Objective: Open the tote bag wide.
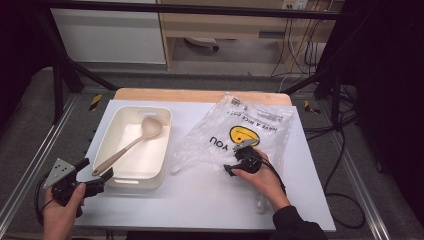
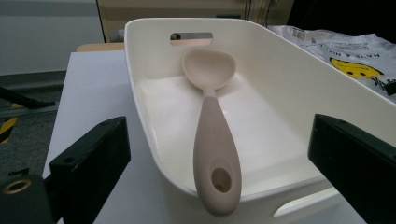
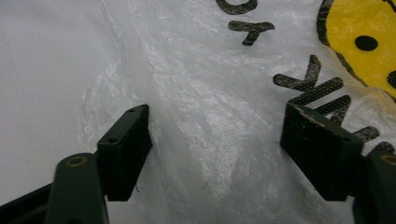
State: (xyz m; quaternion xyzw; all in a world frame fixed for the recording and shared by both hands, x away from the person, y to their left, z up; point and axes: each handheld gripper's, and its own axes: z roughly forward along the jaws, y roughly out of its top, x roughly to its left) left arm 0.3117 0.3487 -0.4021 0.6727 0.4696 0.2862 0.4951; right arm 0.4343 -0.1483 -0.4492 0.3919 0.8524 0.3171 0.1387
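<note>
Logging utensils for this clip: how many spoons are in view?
1. The spoon lies in the white tub, handle over its near rim. The plastic bag could hide more.

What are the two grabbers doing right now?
Left gripper: open, jaws either side of the spoon handle, not pressing.
Right gripper: open, down on the plastic bag, not pinching it.

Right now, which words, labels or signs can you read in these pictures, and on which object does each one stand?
"YOU": black letters on the clear plastic bag, upside down in the high view.
"HAVE A NICE DAY": small print curving round the yellow smiley face on that bag.
White label at the bag's far edge: too small to read.
</note>
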